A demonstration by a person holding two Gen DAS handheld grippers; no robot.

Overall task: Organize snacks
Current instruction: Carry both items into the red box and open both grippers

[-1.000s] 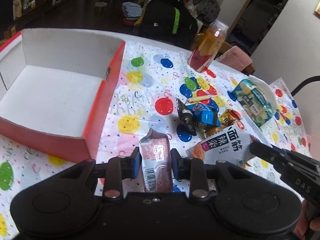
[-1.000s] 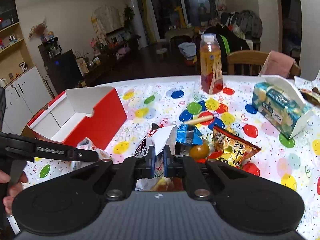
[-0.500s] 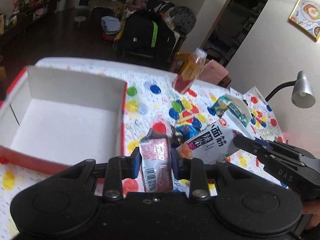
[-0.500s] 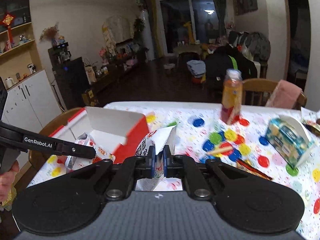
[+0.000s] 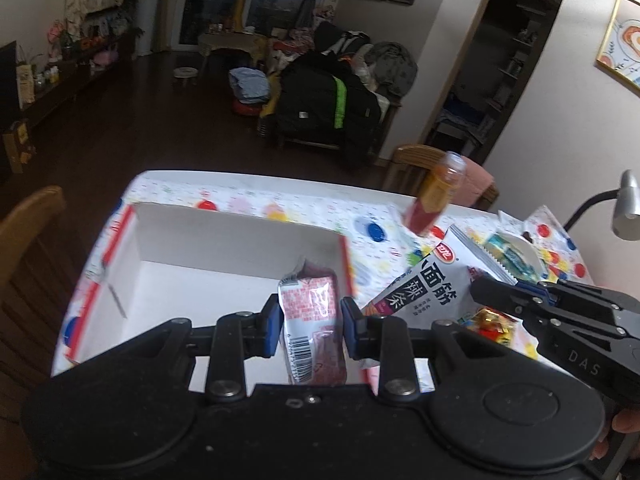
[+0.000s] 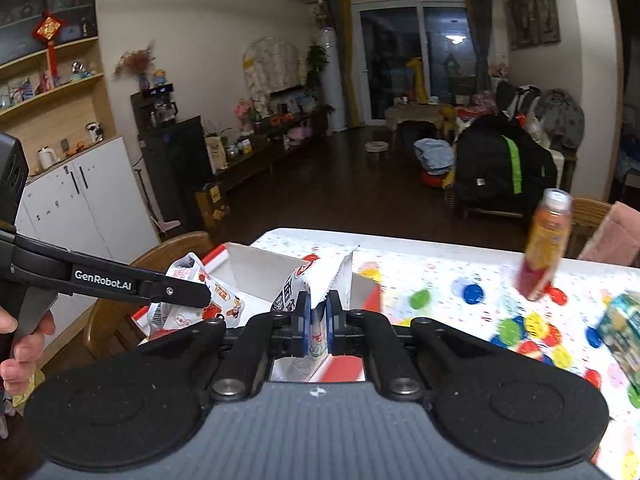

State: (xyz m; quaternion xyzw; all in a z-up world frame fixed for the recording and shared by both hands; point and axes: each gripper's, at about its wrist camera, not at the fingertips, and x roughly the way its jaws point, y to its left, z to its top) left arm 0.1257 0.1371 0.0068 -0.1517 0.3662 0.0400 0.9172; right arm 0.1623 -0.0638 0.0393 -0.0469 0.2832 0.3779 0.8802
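Two snack packets (image 5: 314, 312) (image 6: 316, 300), one per gripper, above one box (image 5: 224, 248).

A lived-in family home, open living and dining room. The bench (image 6: 440, 276) wears a party cloth of coloured dots, wooden dining chairs (image 6: 160, 256) pulled up to it. At ten o'clock, white cabinets (image 6: 80, 196) under wooden shelves (image 6: 52, 92) of trinkets, with a red hanging knot charm (image 6: 49, 32). Beside those, a coffee machine (image 6: 158, 108) on a dark unit. Dead ahead, twelve o'clock, dark glass patio doors (image 6: 416, 60). At one o'clock, a black backpack (image 6: 500, 172) and clothes heaped on a chair; framed pictures (image 5: 618, 40) on the walls.
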